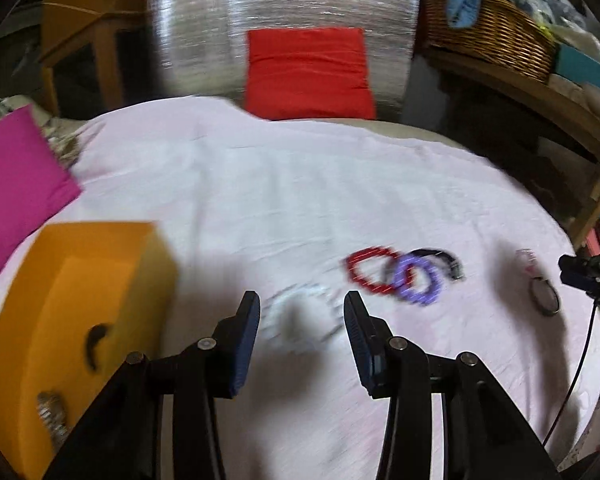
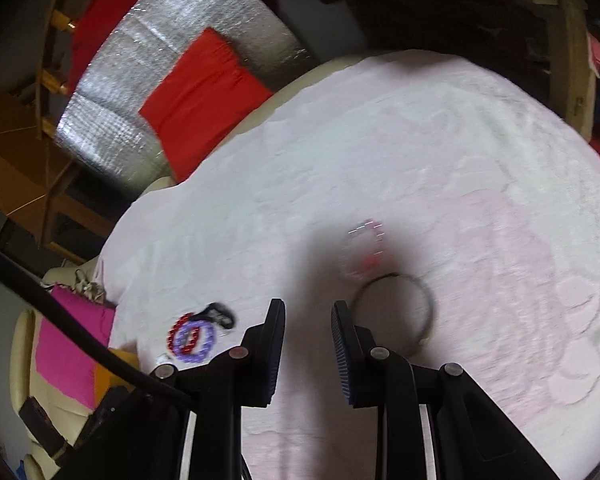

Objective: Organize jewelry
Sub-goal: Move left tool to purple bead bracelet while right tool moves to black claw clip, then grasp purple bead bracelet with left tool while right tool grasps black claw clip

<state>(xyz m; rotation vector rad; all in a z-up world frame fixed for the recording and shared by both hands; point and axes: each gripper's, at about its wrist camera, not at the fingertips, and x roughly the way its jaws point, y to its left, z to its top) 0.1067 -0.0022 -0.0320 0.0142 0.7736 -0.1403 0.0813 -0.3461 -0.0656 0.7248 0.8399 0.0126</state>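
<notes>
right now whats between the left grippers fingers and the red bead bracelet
In the left wrist view, only bare white cloth lies between the open left gripper and the red bead bracelet. A blurry pale bracelet sits between the fingers.

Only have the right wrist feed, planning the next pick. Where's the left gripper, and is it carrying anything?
Observer: The left gripper is open with nothing clamped. It is above a pale, blurred beaded piece on the white cloth.
Operator: Any container to drop into?
Observer: Yes, a large orange box sits on the cloth just left of that gripper.
Operator: Anything in it?
Observer: A dark curved item and a silvery piece show against its orange surface. Both are too blurred to identify.
</notes>
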